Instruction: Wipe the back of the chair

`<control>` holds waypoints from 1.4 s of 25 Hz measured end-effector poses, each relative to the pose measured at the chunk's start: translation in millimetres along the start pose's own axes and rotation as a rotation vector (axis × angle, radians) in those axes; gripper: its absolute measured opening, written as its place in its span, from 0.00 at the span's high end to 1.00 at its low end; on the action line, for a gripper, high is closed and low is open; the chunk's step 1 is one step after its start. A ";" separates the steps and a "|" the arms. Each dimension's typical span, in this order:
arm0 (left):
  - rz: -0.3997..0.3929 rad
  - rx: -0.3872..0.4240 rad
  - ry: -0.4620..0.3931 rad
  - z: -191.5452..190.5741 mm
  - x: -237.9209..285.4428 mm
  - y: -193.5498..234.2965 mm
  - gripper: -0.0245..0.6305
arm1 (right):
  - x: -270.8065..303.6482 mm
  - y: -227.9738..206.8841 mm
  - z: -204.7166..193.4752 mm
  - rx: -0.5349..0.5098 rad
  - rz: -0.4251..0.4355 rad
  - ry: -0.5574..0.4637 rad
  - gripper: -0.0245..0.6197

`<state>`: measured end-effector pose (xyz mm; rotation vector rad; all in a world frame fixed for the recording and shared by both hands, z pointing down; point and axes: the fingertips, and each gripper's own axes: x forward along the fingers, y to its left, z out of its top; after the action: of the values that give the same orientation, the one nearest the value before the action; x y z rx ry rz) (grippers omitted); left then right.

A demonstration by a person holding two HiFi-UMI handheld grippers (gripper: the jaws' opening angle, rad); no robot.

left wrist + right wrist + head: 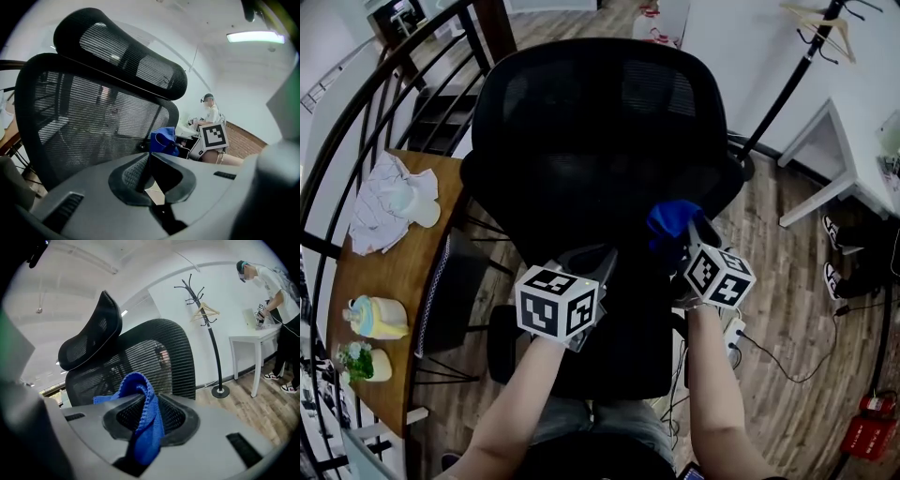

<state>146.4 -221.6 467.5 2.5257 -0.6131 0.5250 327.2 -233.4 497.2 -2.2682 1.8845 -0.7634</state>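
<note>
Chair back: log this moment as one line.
right gripper: shut on blue cloth | left gripper: shut, empty | chair back: contact unclear

An office — mesh chair (600, 159), white desk (862, 155), coat stand (790, 84).

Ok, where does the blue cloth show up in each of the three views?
Head view: the blue cloth is right of centre, at the tip of the right gripper, against the chair back.
Left gripper view: near centre, by the chair back's right edge.
Right gripper view: lower centre, clamped between the jaws.
Shared landmark: the black mesh chair back, seen in all three.
</note>
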 end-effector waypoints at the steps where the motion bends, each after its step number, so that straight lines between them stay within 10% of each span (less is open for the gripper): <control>1: -0.001 0.000 0.001 -0.5 0.6 -1.0 0.93 | -1.1 -4.1 0.9 0.005 -0.008 -0.002 0.82; 18: 0.058 -0.023 -0.024 -3.6 -31.9 19.9 0.93 | -37.1 12.4 11.4 0.095 -0.033 -0.089 0.82; 35: 0.151 -0.102 -0.032 -36.4 -102.6 84.1 0.93 | -6.8 182.6 -85.4 0.036 0.301 0.125 0.82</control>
<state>10.1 -234.9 479.8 2.4088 -0.8269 0.4941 126.1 -249.0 499.9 -1.8912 2.1789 -0.8999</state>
